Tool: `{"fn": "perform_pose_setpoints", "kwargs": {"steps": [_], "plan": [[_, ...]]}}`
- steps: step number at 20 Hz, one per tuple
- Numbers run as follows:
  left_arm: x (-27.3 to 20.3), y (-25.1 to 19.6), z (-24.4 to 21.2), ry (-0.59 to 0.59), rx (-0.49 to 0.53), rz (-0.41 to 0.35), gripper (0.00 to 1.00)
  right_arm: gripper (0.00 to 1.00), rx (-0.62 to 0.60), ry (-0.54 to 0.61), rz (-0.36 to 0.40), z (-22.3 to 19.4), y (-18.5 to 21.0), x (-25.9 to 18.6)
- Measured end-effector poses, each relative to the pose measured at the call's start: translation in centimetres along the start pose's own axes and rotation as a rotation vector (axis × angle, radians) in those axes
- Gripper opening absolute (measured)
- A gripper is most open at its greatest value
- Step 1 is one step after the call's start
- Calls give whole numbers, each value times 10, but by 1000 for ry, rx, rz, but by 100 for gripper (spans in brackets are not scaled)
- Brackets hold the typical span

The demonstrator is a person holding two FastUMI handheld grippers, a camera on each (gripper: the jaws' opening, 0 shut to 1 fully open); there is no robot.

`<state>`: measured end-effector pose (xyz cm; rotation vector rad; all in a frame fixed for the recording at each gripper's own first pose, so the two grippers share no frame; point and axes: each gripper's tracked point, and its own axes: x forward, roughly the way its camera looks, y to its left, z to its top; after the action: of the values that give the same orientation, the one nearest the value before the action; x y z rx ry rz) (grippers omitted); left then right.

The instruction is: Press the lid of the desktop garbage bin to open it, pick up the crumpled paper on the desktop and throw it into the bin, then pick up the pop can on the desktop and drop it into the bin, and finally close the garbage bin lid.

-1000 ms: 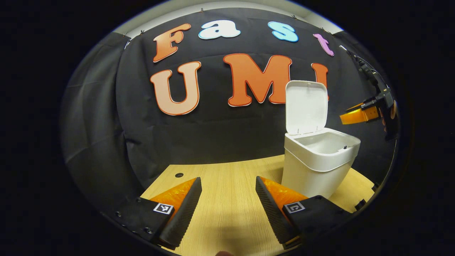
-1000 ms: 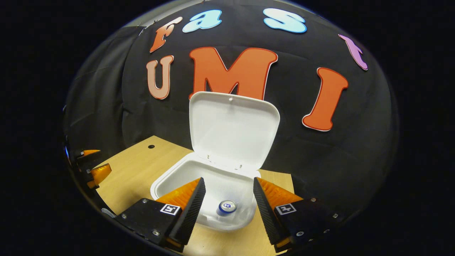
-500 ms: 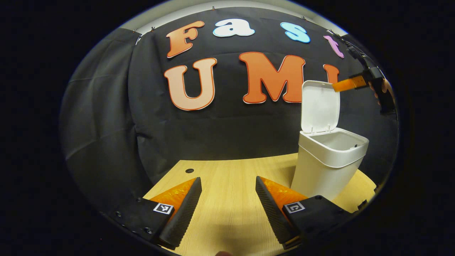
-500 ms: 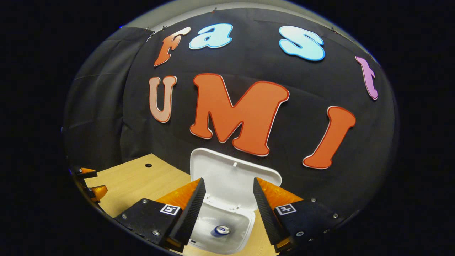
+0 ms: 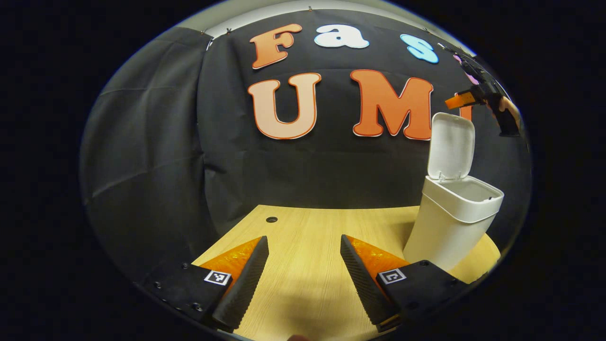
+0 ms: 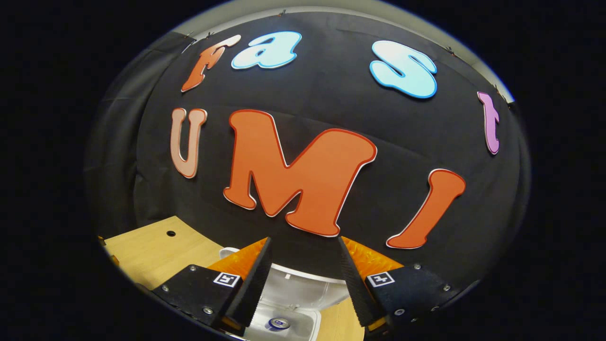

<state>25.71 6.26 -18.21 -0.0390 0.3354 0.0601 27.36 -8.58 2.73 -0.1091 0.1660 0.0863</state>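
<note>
The white desktop bin [image 5: 452, 227] stands at the table's right end with its lid [image 5: 450, 147] swung upright. My left gripper [image 5: 303, 238] is open and empty over the wooden table [image 5: 303, 222], well left of the bin. My right gripper [image 5: 457, 101] hovers just above the lid's top edge, held by a hand. In the right gripper view, that gripper [image 6: 303, 239] is open and empty. The lid's white top edge [image 6: 303, 286] lies between and below its fingers. The pop can [image 6: 278, 323] sits upright inside the bin [image 6: 303, 327].
A small round hole [image 5: 271, 219] marks the table's far left corner, also seen as the hole [image 6: 171, 233] in the right gripper view. The black cloth wall stands close behind the bin. Bare tabletop [image 6: 142, 248] stretches left of the bin.
My right gripper has risen from over the bin's opening to above the lid's top edge, staying open. The left gripper's view has swung left, so the bin sits farther right.
</note>
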Motion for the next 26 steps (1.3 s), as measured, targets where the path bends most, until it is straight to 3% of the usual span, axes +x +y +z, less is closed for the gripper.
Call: {"fn": "perform_pose_setpoints", "kwargs": {"steps": [5, 8, 19, 26], "plan": [[-3, 15, -4, 12, -6, 15, 97, 82, 101, 56, 21, -11, 14, 0], [-3, 18, -5, 19, 2, -3, 97, 81, 109, 110, 81, -31, 34, -18], [1, -1, 0, 39, 37, -117, 97, 82, 119, 312, 104, -133, 66, -81], [4, -4, 0, 51, 71, -161, 97, 82, 166, 376, 94, -170, 85, -104]]}}
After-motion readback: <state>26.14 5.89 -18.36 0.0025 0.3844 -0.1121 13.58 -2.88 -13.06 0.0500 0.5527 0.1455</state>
